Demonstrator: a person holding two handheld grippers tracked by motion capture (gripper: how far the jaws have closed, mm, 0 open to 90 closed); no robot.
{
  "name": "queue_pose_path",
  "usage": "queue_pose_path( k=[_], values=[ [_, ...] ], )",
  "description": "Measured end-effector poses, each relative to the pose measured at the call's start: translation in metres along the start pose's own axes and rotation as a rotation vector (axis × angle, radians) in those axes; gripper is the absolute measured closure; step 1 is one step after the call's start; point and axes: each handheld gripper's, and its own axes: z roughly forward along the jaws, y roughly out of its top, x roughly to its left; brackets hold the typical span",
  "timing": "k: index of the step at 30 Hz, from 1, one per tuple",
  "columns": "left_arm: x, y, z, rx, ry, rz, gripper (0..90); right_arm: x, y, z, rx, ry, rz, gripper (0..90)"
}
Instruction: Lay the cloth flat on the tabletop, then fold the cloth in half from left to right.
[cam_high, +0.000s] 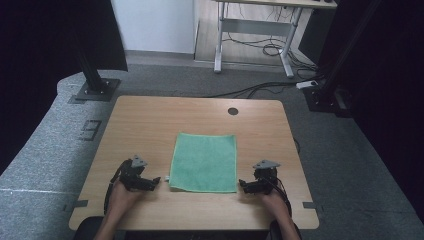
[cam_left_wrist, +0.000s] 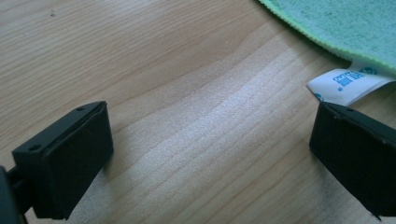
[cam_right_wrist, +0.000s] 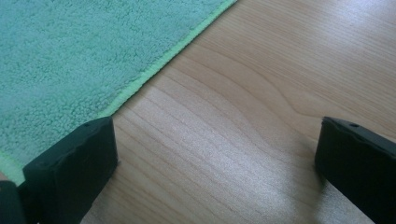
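Observation:
A green cloth (cam_high: 204, 161) lies flat in the middle of the wooden table (cam_high: 150, 120). My left gripper (cam_high: 155, 181) rests on the table just left of the cloth's near left corner, open and empty. In the left gripper view (cam_left_wrist: 210, 149) the cloth's edge (cam_left_wrist: 345, 28) and its white label (cam_left_wrist: 348, 84) lie just ahead of the right jaw. My right gripper (cam_high: 243, 185) sits by the near right corner, open and empty. In the right gripper view (cam_right_wrist: 215, 163) the cloth (cam_right_wrist: 79, 56) reaches down to the left jaw.
A round cable hole (cam_high: 233, 111) is in the table's far side. Black frame posts (cam_high: 95, 75) stand on the grey floor at far left and far right (cam_high: 325, 90). A desk with cables (cam_high: 260, 40) stands beyond.

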Motion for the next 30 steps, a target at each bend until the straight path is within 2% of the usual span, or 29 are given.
queue_pose_path(
  k=[19, 23, 27, 30],
  values=[
    [0.0, 0.003, 0.002, -0.001, -0.007, 0.004, 0.0, 0.0, 0.0, 0.0, -0.001, 0.003, -0.001, 0.0],
    [0.002, 0.008, 0.003, 0.002, -0.014, -0.004, 0.0, 0.0, 0.0, -0.001, 0.0, 0.006, 0.002, 0.0],
    [0.007, 0.02, 0.003, -0.027, -0.012, -0.009, 0.0, 0.001, 0.0, -0.002, 0.006, 0.009, 0.011, 0.0],
    [0.007, 0.03, 0.005, -0.042, -0.026, -0.005, 0.0, 0.002, 0.001, -0.003, 0.006, 0.018, 0.019, 0.0]
  ],
)
